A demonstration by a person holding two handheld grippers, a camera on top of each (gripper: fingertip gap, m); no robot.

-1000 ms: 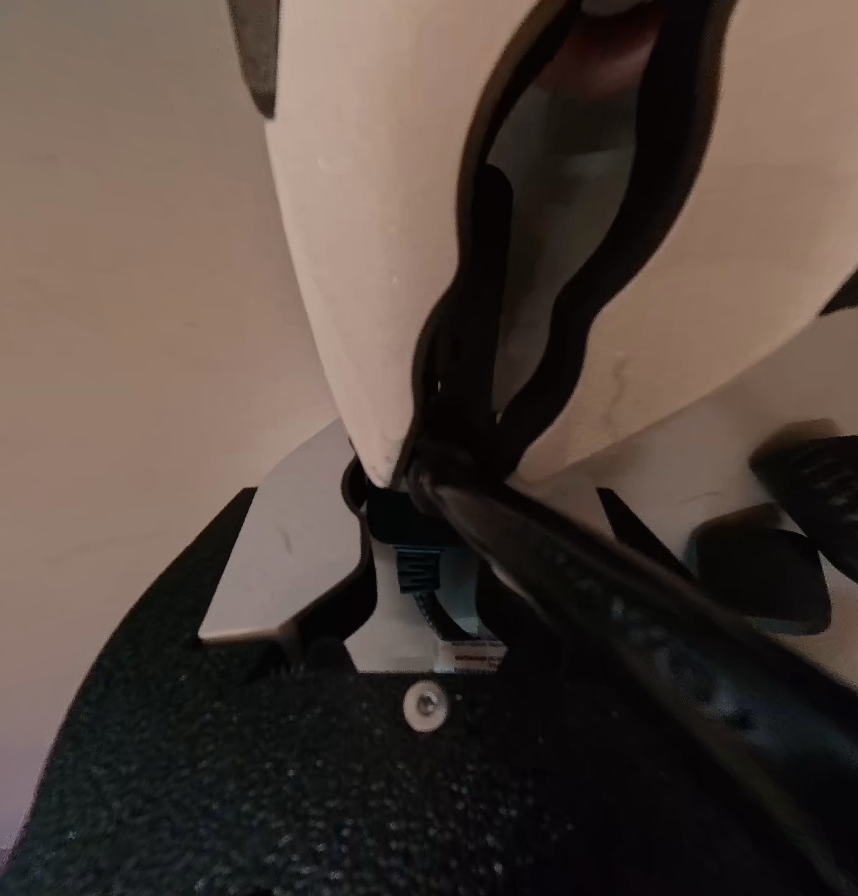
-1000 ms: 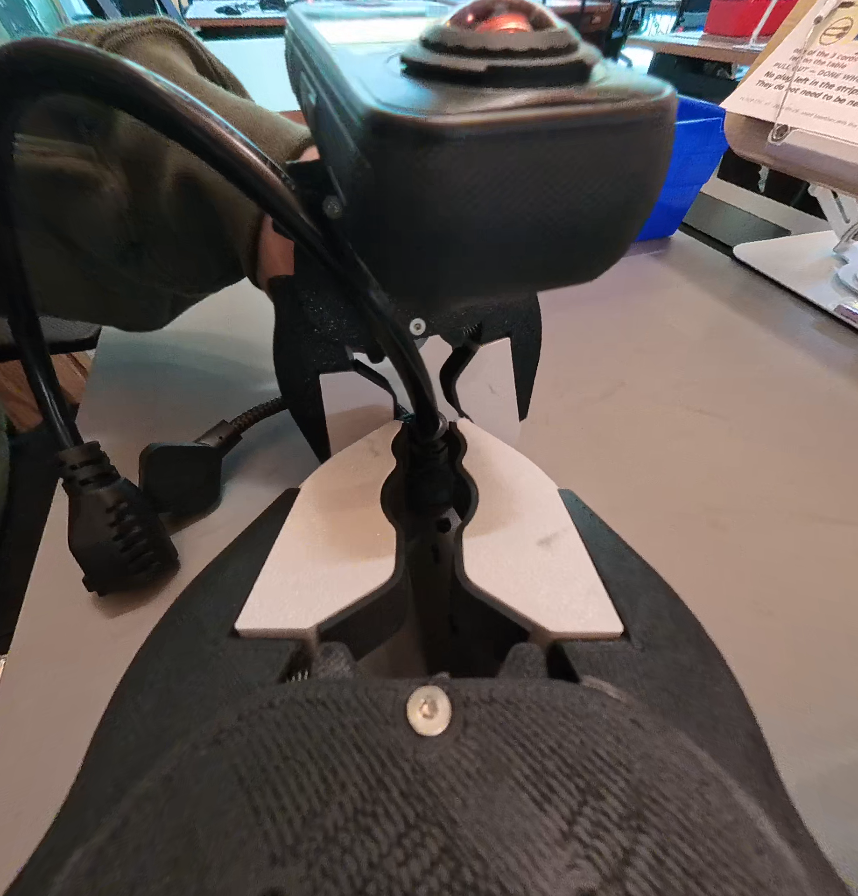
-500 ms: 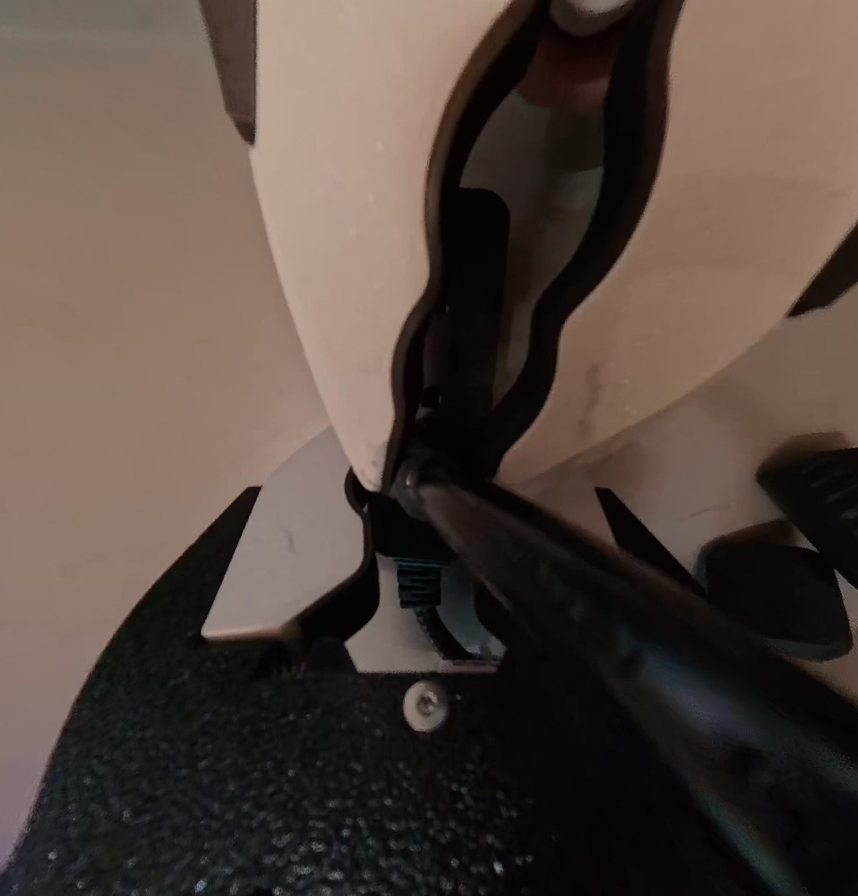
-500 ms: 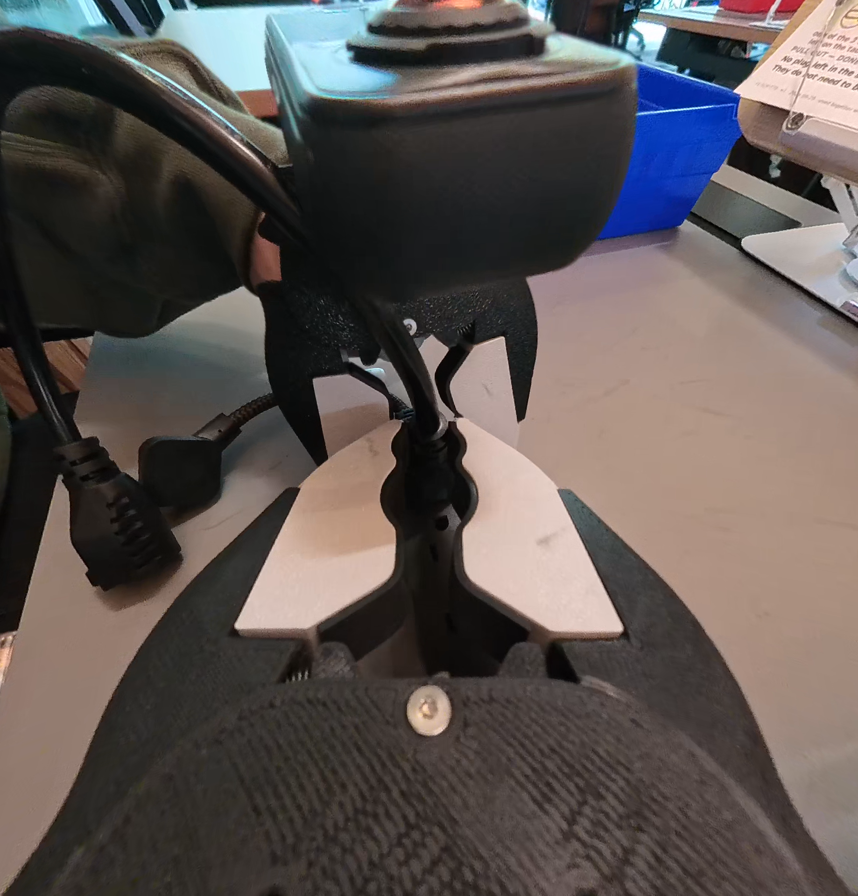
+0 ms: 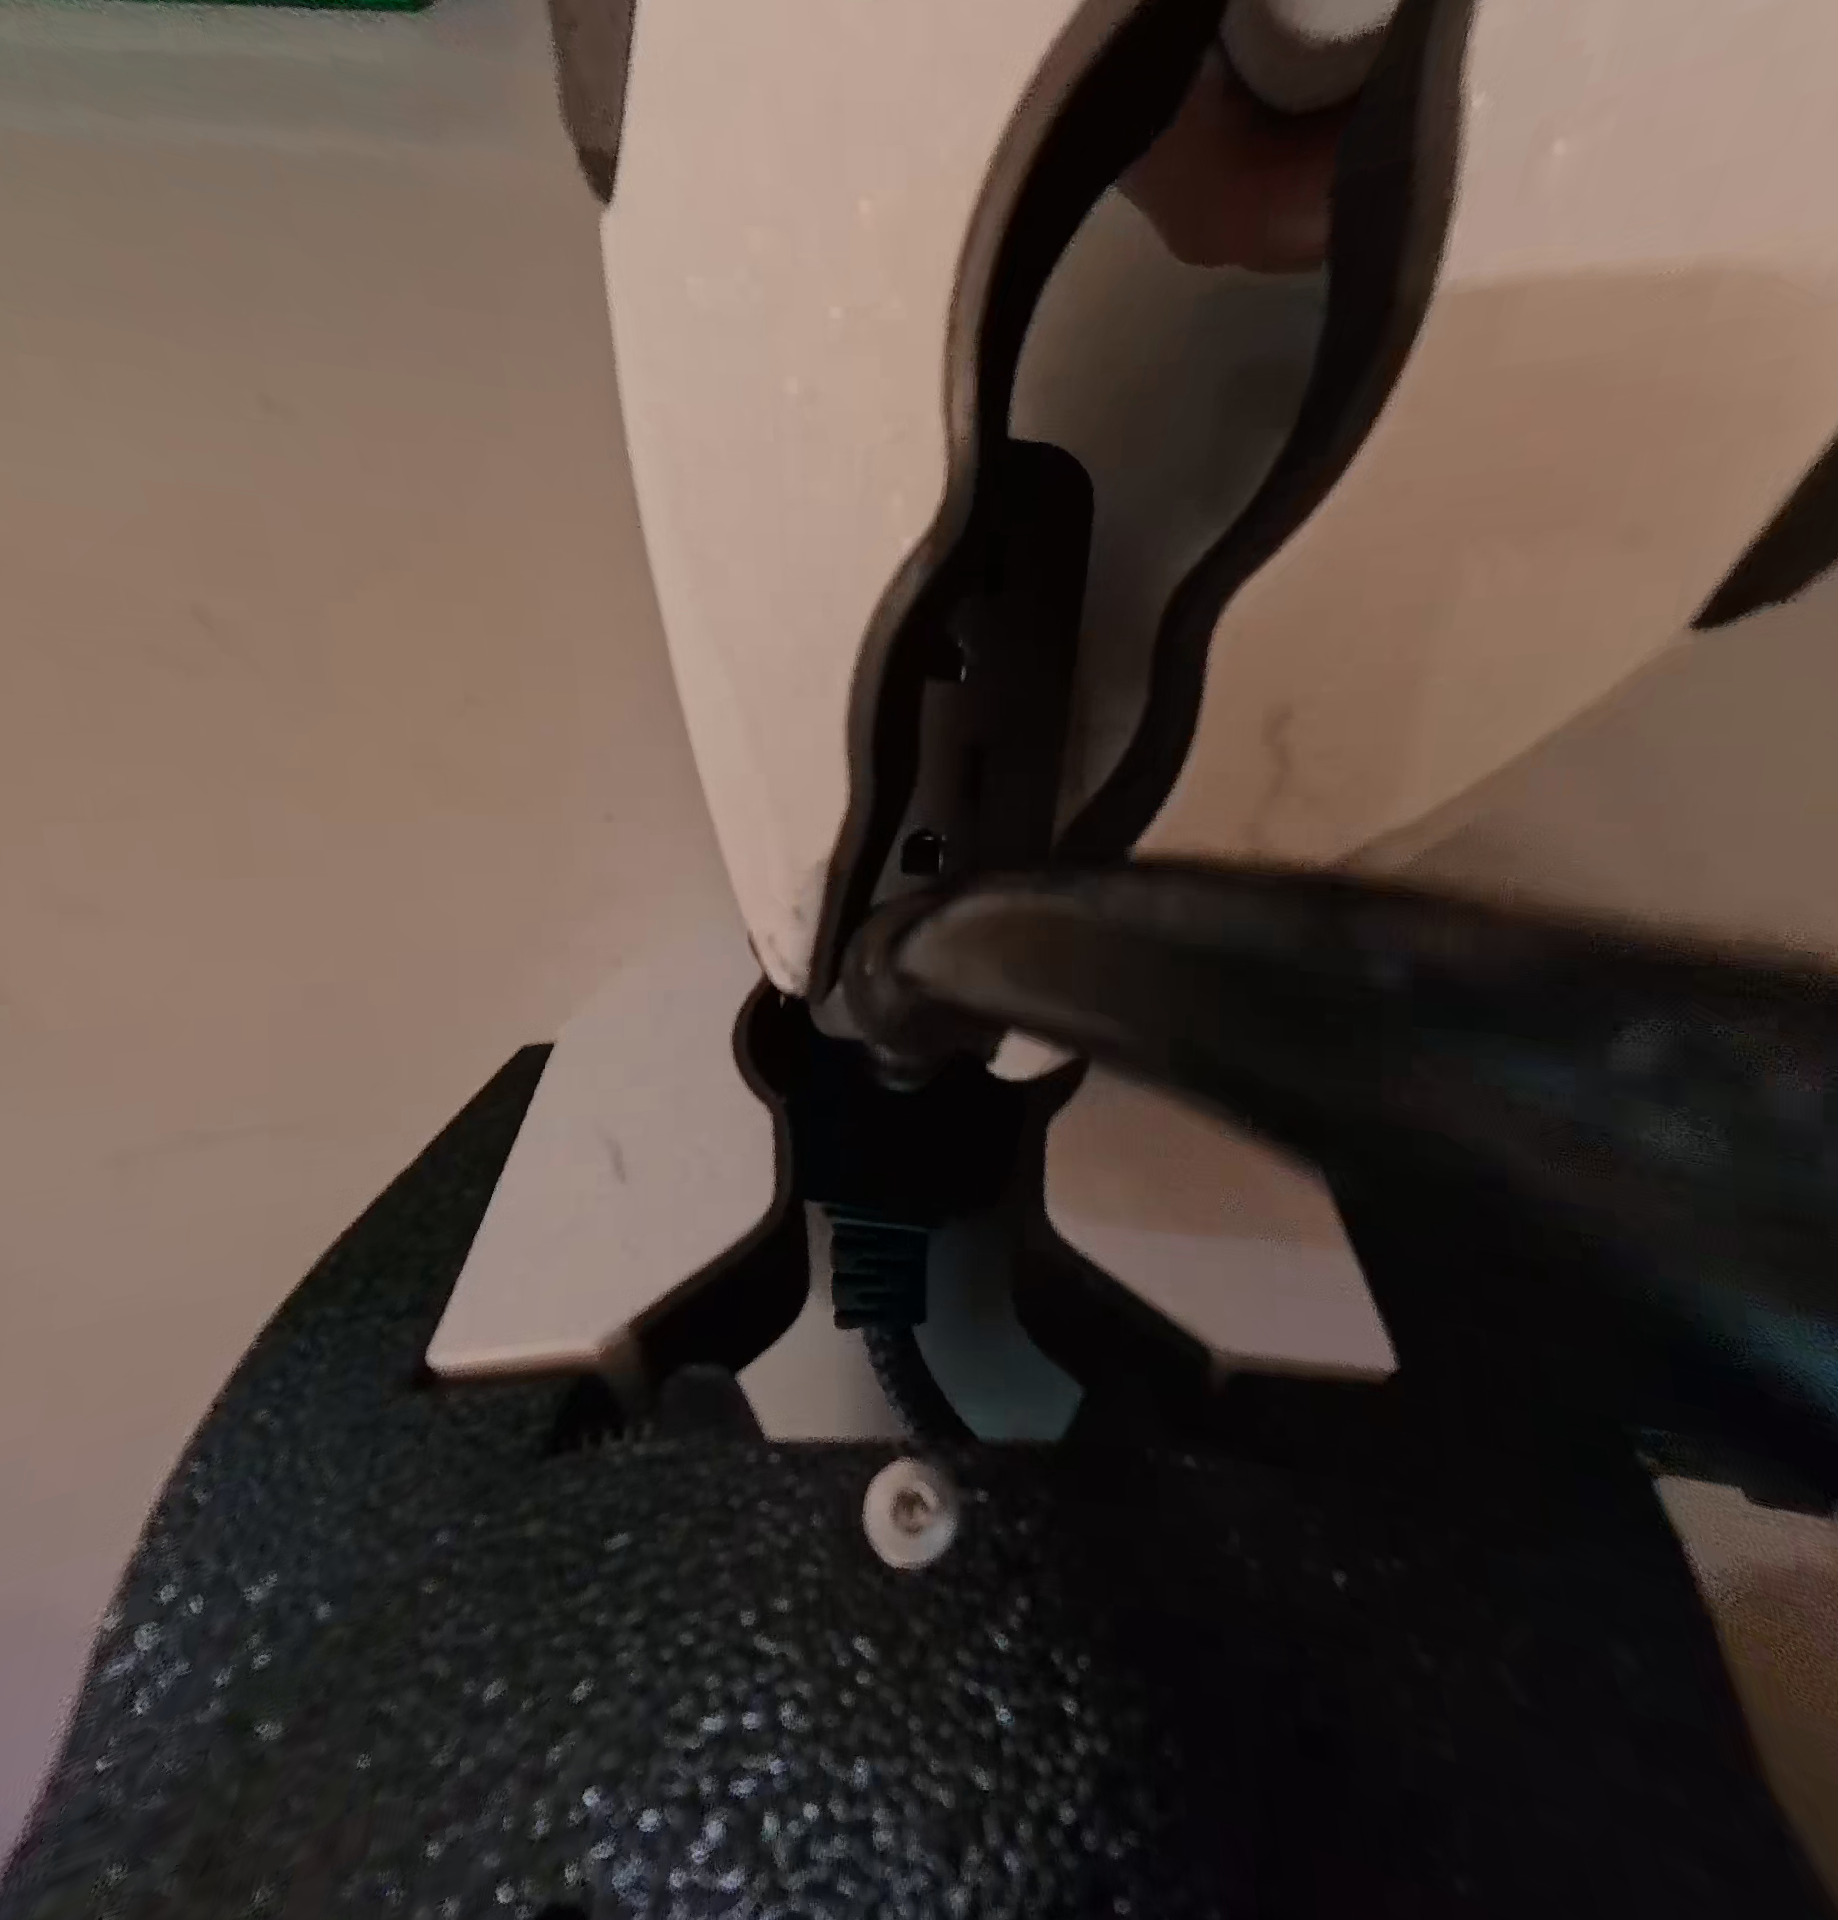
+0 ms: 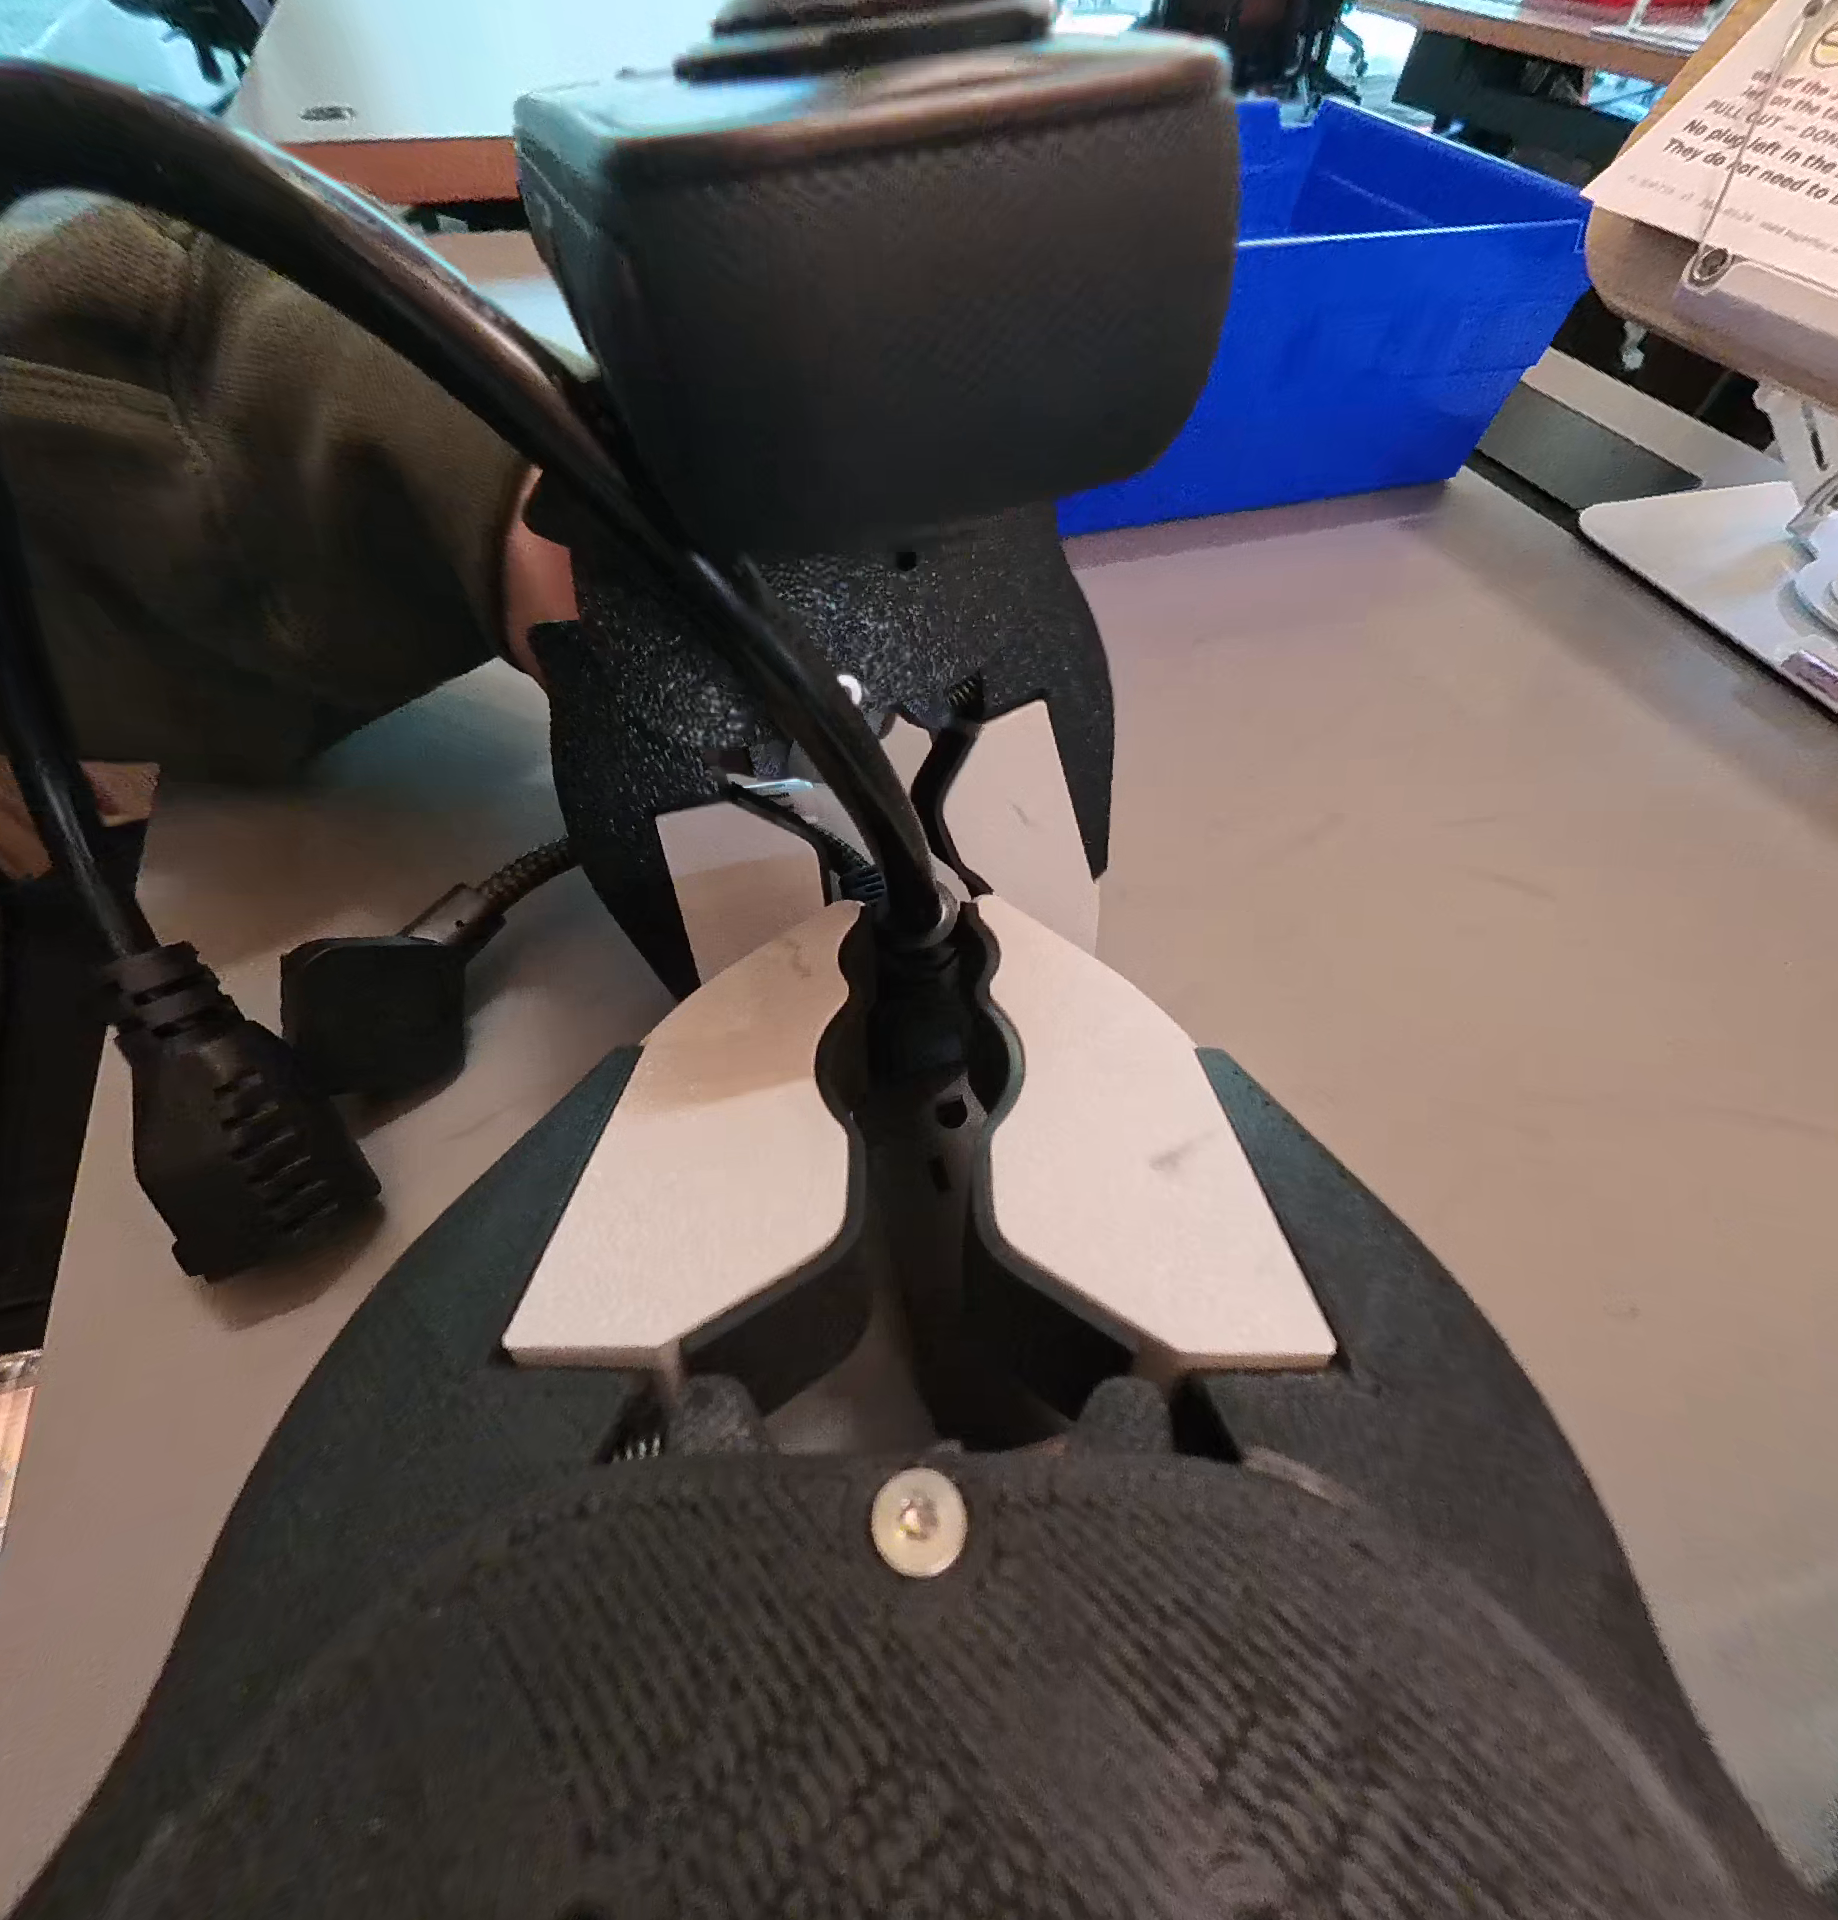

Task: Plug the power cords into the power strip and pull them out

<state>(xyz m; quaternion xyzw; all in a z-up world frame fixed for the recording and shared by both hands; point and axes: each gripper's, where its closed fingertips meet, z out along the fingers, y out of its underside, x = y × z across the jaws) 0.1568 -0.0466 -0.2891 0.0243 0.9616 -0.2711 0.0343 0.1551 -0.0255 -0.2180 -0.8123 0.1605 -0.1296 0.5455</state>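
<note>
In the right wrist view my right gripper (image 6: 920, 925) is shut on the plug end of a thick black power cord (image 6: 302, 260). The cord arcs up and left to its other plug (image 6: 240, 1132), which lies on the grey table (image 6: 1466, 987). My left gripper (image 6: 873, 862) faces it tip to tip. In the left wrist view my left gripper (image 5: 899, 1049) is shut on a black piece with a ribbed sleeve (image 5: 879, 1184) and a braided cord. The right gripper's white fingers (image 5: 790, 468) fill the top. I cannot make out a power strip.
A flat black plug (image 6: 375, 1008) on a braided cord lies on the table at the left. An olive sleeve (image 6: 219, 468) holds the left gripper. A blue bin (image 6: 1393, 312) stands behind. A printed sheet on a white stand (image 6: 1777, 156) is at the right. Spacing between my two grippers at the tips: around 7 cm.
The left gripper has tilted, so its housing sits higher in the right wrist view. The thick cord in the left wrist view has swung from slanting down to nearly level. Both grips hold.
</note>
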